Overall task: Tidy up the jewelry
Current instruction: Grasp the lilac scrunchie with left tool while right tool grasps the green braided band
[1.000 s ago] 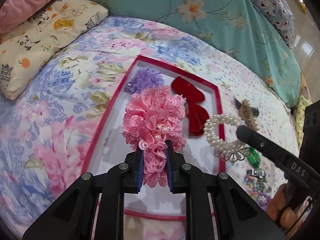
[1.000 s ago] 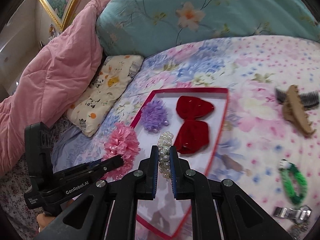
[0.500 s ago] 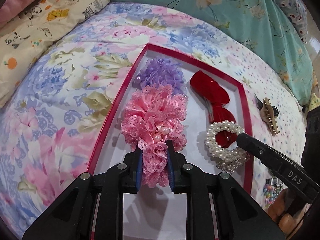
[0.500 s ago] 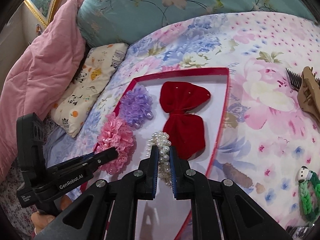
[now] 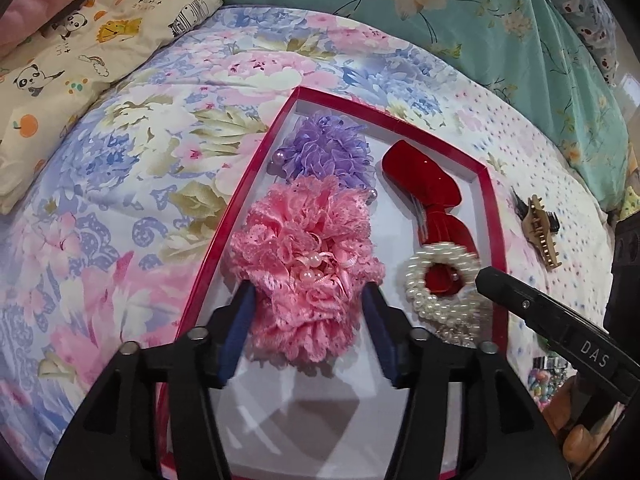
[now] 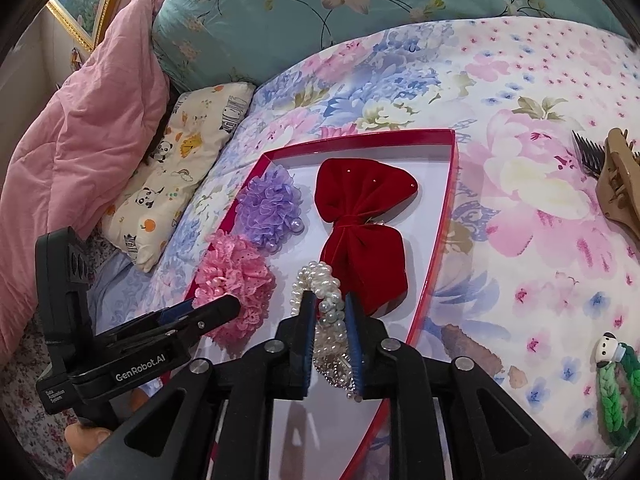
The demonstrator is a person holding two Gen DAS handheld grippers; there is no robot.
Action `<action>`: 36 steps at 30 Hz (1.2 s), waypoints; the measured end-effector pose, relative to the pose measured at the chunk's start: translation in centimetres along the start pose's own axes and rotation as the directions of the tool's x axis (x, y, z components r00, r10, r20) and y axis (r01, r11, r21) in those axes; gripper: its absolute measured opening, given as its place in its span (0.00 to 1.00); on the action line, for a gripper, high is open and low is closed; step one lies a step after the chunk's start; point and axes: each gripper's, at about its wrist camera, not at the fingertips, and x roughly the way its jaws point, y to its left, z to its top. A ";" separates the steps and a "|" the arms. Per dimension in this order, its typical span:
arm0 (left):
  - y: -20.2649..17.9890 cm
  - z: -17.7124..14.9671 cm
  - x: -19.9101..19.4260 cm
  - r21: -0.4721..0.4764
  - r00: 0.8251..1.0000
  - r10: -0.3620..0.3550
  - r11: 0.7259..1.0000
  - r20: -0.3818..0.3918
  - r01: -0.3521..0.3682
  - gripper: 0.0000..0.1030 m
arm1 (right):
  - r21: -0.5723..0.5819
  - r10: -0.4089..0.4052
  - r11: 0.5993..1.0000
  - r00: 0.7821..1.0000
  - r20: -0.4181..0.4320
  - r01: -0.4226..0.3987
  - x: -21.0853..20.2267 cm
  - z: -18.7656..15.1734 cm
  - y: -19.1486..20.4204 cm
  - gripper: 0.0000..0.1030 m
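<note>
A red-rimmed white tray (image 5: 256, 168) (image 6: 444, 208) lies on the flowered bedspread. In it are a purple scrunchie (image 5: 326, 150) (image 6: 270, 208), a red velvet bow (image 5: 430, 196) (image 6: 362, 220) and a pink lace scrunchie (image 5: 308, 264) (image 6: 236, 284). My left gripper (image 5: 308, 308) (image 6: 212, 308) is open, its jaws wide on either side of the pink scrunchie, which rests in the tray. My right gripper (image 6: 328, 320) has its jaws slightly parted around a pearl bracelet (image 6: 324, 292) (image 5: 440, 280), which lies low over the tray by the bow.
A tan claw clip (image 5: 542, 232) (image 6: 620, 184) lies on the bedspread right of the tray. A green braided band (image 6: 616, 392) and other small items lie at the near right. Cartoon pillow (image 5: 80, 52), teal pillow (image 6: 360, 8) and pink quilt (image 6: 72, 140) border the far side.
My left gripper has opened and let go of the pink scrunchie, which now rests in the tray. My right gripper's jaws have parted slightly around the pearl bracelet, lower over the tray.
</note>
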 end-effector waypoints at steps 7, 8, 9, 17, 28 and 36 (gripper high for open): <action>-0.3 -0.5 -1.8 -0.008 1.000 -0.015 1.000 0.019 0.015 0.60 | 0.011 0.008 1.000 0.999 0.036 -0.008 -2.1 -0.2 -0.2 0.34; -0.5 -0.5 -2.1 -0.007 1.000 -0.018 1.000 0.024 0.018 0.60 | 0.016 0.010 1.000 0.999 0.042 -0.010 -2.6 -0.3 -0.4 0.34; -0.6 -0.5 -2.4 -0.006 0.999 -0.021 1.000 0.028 0.021 0.60 | 0.019 0.008 1.000 0.999 0.049 -0.009 -3.2 -0.4 -0.7 0.34; -2.6 -0.9 -4.3 0.014 0.997 -0.059 0.998 0.049 0.059 0.61 | 0.070 -0.029 0.997 0.995 0.098 0.022 -7.9 -1.0 -3.7 0.34; -7.6 -3.1 -6.6 0.088 0.989 -0.143 0.986 0.042 0.139 0.61 | 0.138 -0.115 0.986 0.981 0.155 0.094 -15.8 -3.9 -8.4 0.36; -11.5 -6.0 -7.5 0.133 0.981 -0.193 0.973 0.004 0.191 0.61 | 0.180 -0.186 0.971 0.972 0.142 0.159 -20.3 -7.8 -10.9 0.36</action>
